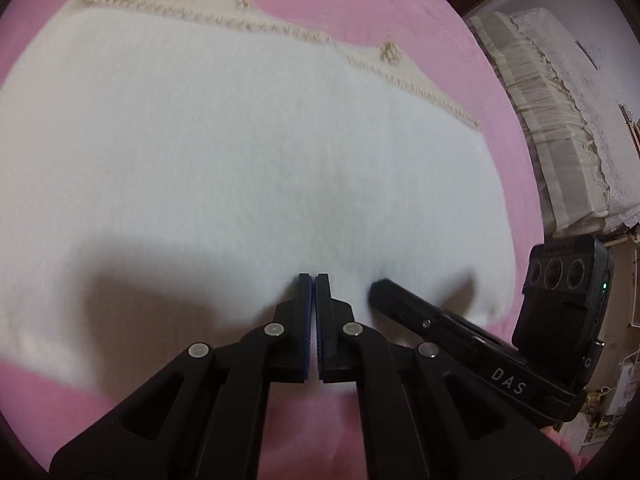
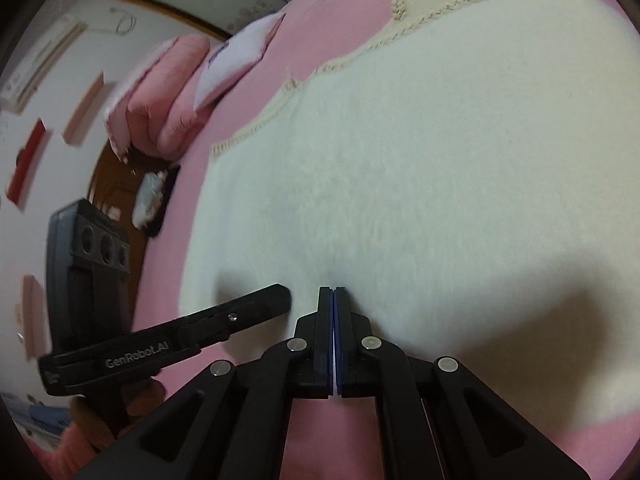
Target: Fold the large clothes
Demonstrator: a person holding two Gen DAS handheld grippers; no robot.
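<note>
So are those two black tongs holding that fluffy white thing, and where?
Both tongs, left and right, are shut at the white garment's near edge; whether fabric is pinched cannot be told.

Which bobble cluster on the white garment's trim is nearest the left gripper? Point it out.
The right-hand cluster, lower along the trim; the other cluster sits farther up-left.

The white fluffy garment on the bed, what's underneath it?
The white garment lies spread on a pink bedsheet, which shows all around its edges. Whatever may lie beneath its middle is covered and cannot be seen.
</note>
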